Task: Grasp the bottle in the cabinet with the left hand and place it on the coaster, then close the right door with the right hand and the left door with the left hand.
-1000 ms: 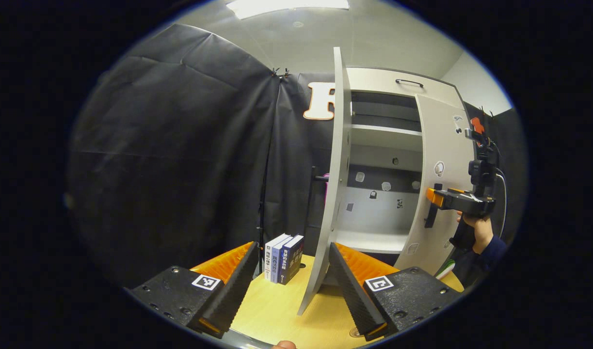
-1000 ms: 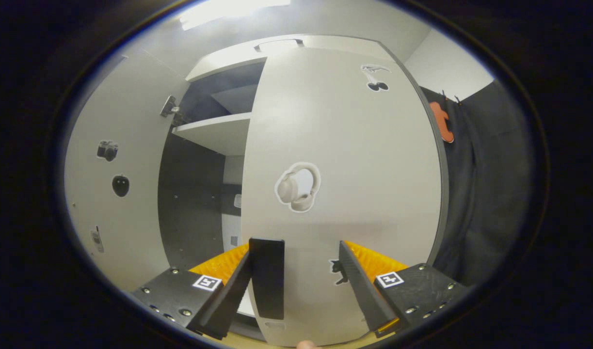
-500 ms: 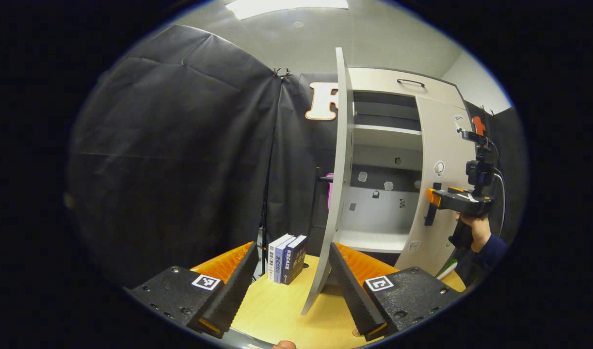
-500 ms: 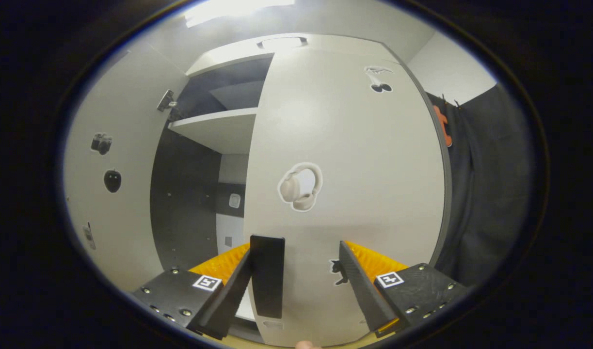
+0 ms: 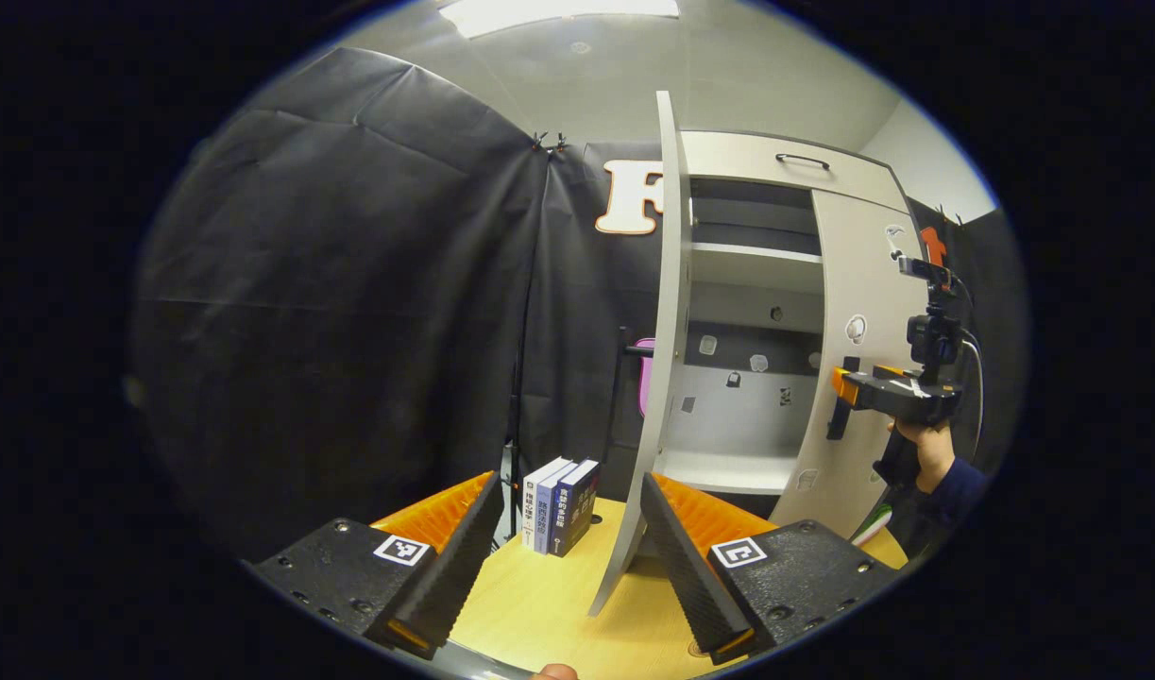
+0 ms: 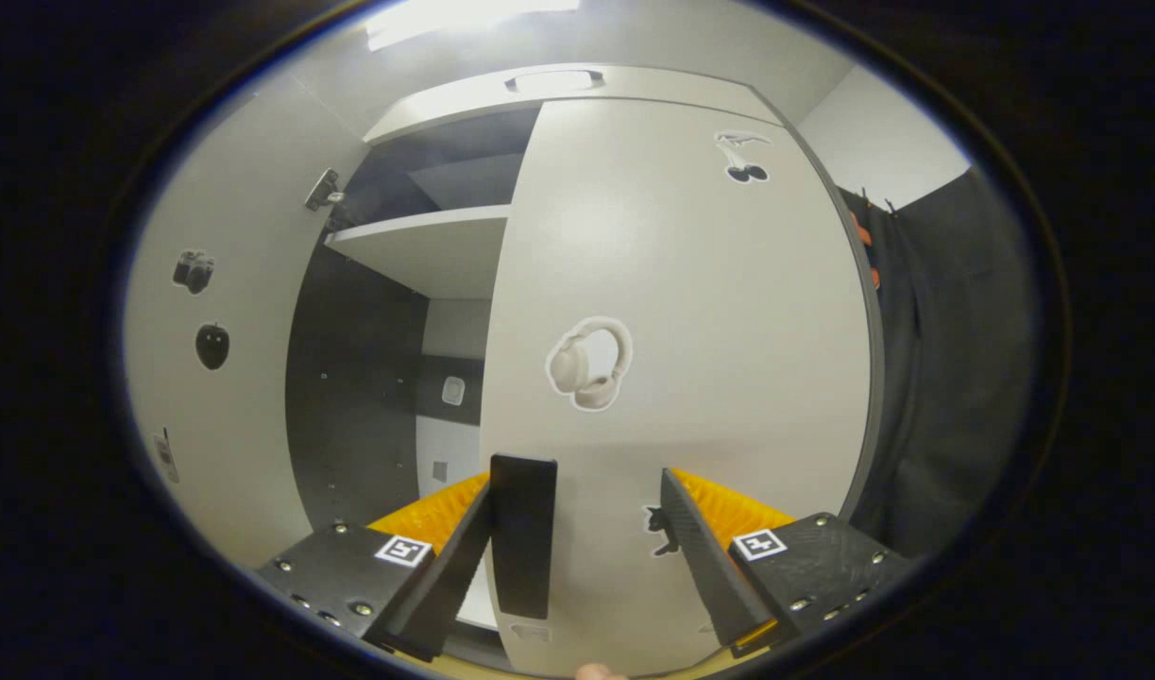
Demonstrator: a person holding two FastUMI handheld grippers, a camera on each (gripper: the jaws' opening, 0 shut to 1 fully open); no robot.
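Cabinet (image 5: 775, 161), white, on a wooden table (image 5: 539, 604): left door (image 5: 660, 378) swung out edge-on just past the left gripper (image 5: 568, 548), whose fingers stand spread and empty; right door (image 6: 681, 378) partly closed, its black handle (image 6: 522, 534) just beside the inner finger of the right gripper (image 6: 577, 557), fingers parted, gripping nothing. Right gripper also seen from the left gripper view (image 5: 893, 392), held by a hand (image 5: 922, 444) at that door. Three books (image 5: 558, 505) upright near the left door's foot; bottle and coaster cannot be located
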